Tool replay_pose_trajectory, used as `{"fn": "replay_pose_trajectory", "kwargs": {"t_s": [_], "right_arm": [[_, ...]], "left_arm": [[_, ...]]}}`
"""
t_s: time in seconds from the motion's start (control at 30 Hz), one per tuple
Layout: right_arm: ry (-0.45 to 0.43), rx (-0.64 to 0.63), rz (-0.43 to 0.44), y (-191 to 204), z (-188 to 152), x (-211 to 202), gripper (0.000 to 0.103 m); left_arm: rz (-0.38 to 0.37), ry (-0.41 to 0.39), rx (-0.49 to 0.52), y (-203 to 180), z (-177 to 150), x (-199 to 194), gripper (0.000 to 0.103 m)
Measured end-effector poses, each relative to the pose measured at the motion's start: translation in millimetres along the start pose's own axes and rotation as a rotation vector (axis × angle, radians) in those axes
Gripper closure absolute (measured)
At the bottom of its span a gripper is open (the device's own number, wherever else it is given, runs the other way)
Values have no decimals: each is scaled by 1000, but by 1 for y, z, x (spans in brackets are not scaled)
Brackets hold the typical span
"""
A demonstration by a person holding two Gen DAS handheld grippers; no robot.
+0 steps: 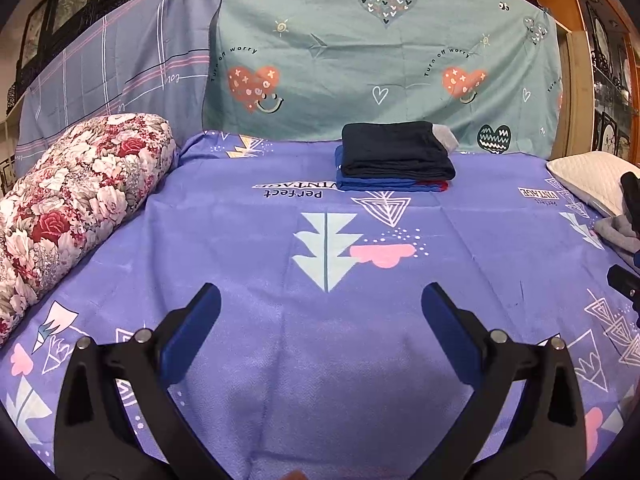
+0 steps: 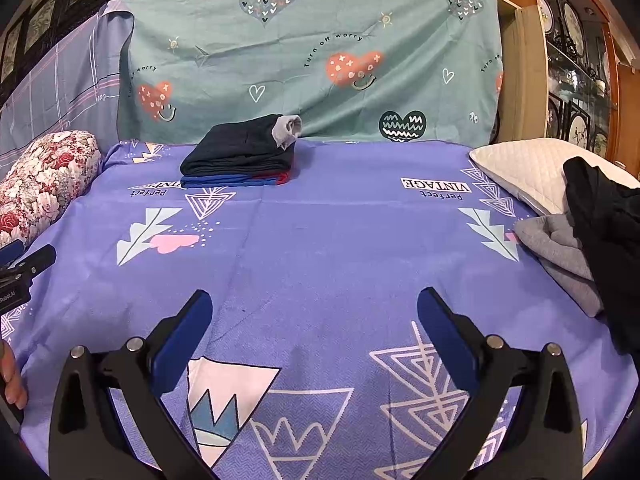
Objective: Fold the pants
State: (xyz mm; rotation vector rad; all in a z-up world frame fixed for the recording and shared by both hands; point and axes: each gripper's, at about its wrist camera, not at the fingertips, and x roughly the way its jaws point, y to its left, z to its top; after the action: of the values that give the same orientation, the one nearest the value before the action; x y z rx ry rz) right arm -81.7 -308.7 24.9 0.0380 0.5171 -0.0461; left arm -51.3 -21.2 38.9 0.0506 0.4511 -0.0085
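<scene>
A stack of folded pants, dark ones (image 1: pixel 396 154) (image 2: pixel 240 152) on top of blue ones (image 1: pixel 380 185) (image 2: pixel 232 181), sits at the back of the purple bed sheet (image 1: pixel 260 240) (image 2: pixel 340 240). Unfolded grey pants (image 2: pixel 560 252) (image 1: pixel 618 232) and black pants (image 2: pixel 604 216) lie in a heap at the right edge. My left gripper (image 1: pixel 320 300) is open and empty above the sheet's middle. My right gripper (image 2: pixel 314 304) is open and empty above the sheet, left of the heap. The left gripper's tip also shows in the right wrist view (image 2: pixel 24 264).
A floral rolled quilt (image 1: pixel 72 196) (image 2: pixel 40 176) lies along the left side. A white pillow (image 2: pixel 528 172) (image 1: pixel 588 180) lies at the right, partly under the heap. A teal heart-print sheet (image 1: pixel 380 60) hangs behind the bed. A wooden cabinet (image 2: pixel 580 60) stands at far right.
</scene>
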Motion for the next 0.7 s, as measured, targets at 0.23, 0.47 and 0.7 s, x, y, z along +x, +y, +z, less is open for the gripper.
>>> {"fn": "replay_pose_trajectory", "kwargs": {"t_s": [0.23, 0.47, 0.7], "right_arm": [[4, 1, 0, 0, 0, 1, 1], [12, 7, -1, -2, 0, 3, 1], [12, 6, -2, -1, 0, 3, 1]], "left_arm": [[0, 24, -12, 2, 0, 4, 2], [0, 20, -23, 5, 0, 4, 2], [-4, 29, -35, 8, 0, 6, 2]]}}
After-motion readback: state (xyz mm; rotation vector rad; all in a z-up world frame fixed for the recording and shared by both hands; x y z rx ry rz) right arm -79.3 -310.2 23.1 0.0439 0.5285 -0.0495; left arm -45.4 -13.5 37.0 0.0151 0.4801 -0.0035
